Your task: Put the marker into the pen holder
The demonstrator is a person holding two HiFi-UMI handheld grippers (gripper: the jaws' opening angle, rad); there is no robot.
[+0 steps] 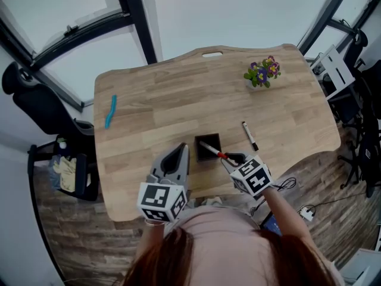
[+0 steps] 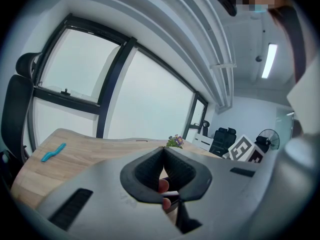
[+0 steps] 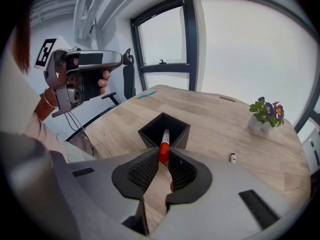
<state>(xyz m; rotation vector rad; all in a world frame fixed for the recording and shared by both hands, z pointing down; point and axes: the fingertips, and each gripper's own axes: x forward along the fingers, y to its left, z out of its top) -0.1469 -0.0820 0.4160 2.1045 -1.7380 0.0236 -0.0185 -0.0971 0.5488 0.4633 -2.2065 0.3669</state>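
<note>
A black square pen holder (image 1: 208, 148) stands near the table's front edge, also seen ahead in the right gripper view (image 3: 164, 129). My right gripper (image 1: 229, 158) is shut on a white marker with a red cap (image 1: 221, 155). The pads grip it at the red cap (image 3: 163, 151), and its white end slants down over the holder's opening. Just left of the holder, my left gripper (image 1: 177, 158) is shut with nothing in it, its tips meeting (image 2: 163, 149).
A second marker, black and white (image 1: 250, 136), lies on the table right of the holder. A small pot of purple flowers (image 1: 262, 72) stands at the back right. A blue object (image 1: 111, 111) lies at the far left. Office chairs surround the wooden table (image 1: 178, 100).
</note>
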